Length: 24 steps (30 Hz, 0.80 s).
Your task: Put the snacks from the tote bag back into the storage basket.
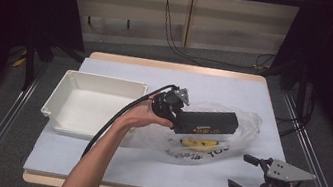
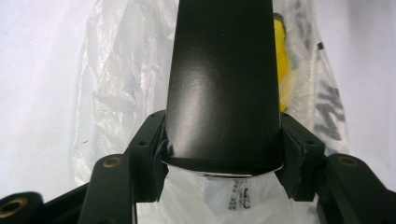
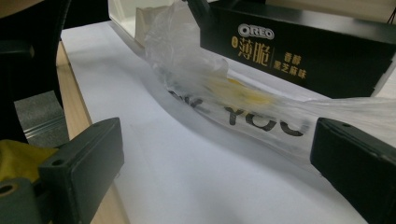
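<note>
1. Left claw, half open, clamps one black Oreo box above the desk's centre.
2. Right claw, wide open and empty, rests near the desk's front right corner.
3. One plastic bag; one white tray.

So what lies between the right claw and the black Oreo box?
In the right gripper view, bare white table cover, then the clear plastic bag with something yellow inside, lie between the open right claw and the Oreo box.
</note>
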Motion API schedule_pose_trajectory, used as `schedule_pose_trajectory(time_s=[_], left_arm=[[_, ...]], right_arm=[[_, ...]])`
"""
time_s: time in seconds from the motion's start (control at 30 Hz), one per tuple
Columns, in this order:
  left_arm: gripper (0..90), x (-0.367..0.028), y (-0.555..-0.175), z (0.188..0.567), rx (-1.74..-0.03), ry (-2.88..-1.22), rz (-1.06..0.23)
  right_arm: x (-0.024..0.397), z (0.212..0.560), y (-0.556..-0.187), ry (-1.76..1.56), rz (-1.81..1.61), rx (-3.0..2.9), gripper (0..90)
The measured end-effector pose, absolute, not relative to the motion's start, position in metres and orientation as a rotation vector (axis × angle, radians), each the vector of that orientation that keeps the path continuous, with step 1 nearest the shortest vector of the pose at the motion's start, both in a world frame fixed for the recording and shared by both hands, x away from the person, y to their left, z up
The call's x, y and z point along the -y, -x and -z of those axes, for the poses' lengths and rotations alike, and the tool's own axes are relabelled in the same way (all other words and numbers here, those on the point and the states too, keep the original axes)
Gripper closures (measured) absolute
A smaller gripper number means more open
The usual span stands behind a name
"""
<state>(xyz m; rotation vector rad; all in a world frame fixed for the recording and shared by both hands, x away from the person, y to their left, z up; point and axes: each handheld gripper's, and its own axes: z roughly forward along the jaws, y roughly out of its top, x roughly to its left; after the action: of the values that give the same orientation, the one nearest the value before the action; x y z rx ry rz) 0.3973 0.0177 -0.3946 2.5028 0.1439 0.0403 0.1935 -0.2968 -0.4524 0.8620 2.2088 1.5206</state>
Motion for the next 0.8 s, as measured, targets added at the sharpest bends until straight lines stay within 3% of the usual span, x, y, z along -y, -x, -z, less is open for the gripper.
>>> schedule_pose_trajectory(time_s=[0.8], left_arm=[[43.2, -0.059, -0.38, 0.367, -0.158, -2.419, -0.065]], right_arm=[[0.295, 0.455, -0.198, -0.835, -1.487, -2.215, 2.0]])
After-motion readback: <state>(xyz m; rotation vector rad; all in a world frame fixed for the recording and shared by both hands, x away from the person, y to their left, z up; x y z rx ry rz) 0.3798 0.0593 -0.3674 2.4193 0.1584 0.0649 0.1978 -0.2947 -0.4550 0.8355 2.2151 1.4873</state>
